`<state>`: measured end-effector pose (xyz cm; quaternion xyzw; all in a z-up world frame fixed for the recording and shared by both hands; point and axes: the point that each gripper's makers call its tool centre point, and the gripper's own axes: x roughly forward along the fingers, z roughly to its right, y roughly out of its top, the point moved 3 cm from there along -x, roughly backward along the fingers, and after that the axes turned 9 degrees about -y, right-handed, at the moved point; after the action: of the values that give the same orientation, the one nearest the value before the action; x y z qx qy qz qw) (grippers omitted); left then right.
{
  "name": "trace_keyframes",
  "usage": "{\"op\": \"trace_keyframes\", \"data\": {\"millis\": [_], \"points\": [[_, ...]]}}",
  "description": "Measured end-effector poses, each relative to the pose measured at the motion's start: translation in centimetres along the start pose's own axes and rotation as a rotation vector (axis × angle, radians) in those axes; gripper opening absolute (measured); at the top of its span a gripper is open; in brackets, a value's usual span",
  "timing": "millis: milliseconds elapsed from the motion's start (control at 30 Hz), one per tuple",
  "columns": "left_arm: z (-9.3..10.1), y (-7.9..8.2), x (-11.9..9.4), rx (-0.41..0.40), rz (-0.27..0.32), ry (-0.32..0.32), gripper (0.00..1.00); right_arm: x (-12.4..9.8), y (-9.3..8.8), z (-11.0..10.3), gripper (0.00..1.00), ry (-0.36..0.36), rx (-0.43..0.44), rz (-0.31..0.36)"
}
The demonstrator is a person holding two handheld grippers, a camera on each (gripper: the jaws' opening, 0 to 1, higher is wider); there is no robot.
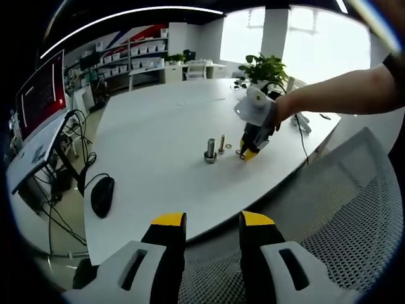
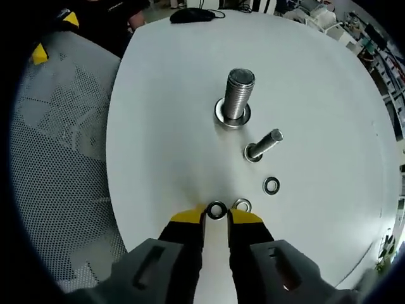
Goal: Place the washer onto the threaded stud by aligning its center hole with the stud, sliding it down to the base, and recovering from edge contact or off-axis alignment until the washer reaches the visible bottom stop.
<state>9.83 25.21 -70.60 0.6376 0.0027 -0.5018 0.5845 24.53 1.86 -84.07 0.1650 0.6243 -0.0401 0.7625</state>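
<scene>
No writing is legible. The right gripper [image 2: 216, 215] grasps a washer [image 2: 216, 209] on the table [image 2: 164, 126], near the stud [image 2: 238, 95]. The left gripper [image 1: 213, 221] hangs released.

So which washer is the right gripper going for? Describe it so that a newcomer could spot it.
On the white table, two threaded studs stand upright, the thick stud beyond the thin stud. Three washers lie in front of them. The target washer is the dark-ringed one right at the right gripper tips, beside a paler washer.
</scene>
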Motion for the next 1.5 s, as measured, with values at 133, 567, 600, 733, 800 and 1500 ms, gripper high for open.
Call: {"op": "trace_keyframes", "data": {"millis": [133,567,600,733,800,1500], "points": [[-0.01,0.01,0.00,0.000,0.001,0.000,0.32,0.01,0.03,0.08,0.15,0.000,-0.015,-0.021],[0.02,-0.01,0.01,-0.001,-0.002,-0.001,0.32,0.13,0.22,0.14,0.15,0.006,-0.025,-0.081],[0.03,-0.01,0.02,-0.001,-0.003,-0.001,0.32,0.16,0.23,0.17,0.15,0.007,-0.023,-0.084],[0.04,-0.02,0.03,-0.001,-0.003,-0.002,0.32,0.16,0.30,0.07,0.15,0.008,-0.043,-0.098],[0.03,-0.01,0.03,-0.001,-0.002,-0.002,0.32,0.16,0.33,0.05,0.16,0.009,-0.060,-0.101],[0.02,-0.02,0.01,0.000,-0.001,-0.001,0.32,0.19,0.32,0.17,0.15,0.021,-0.062,-0.105]]}}
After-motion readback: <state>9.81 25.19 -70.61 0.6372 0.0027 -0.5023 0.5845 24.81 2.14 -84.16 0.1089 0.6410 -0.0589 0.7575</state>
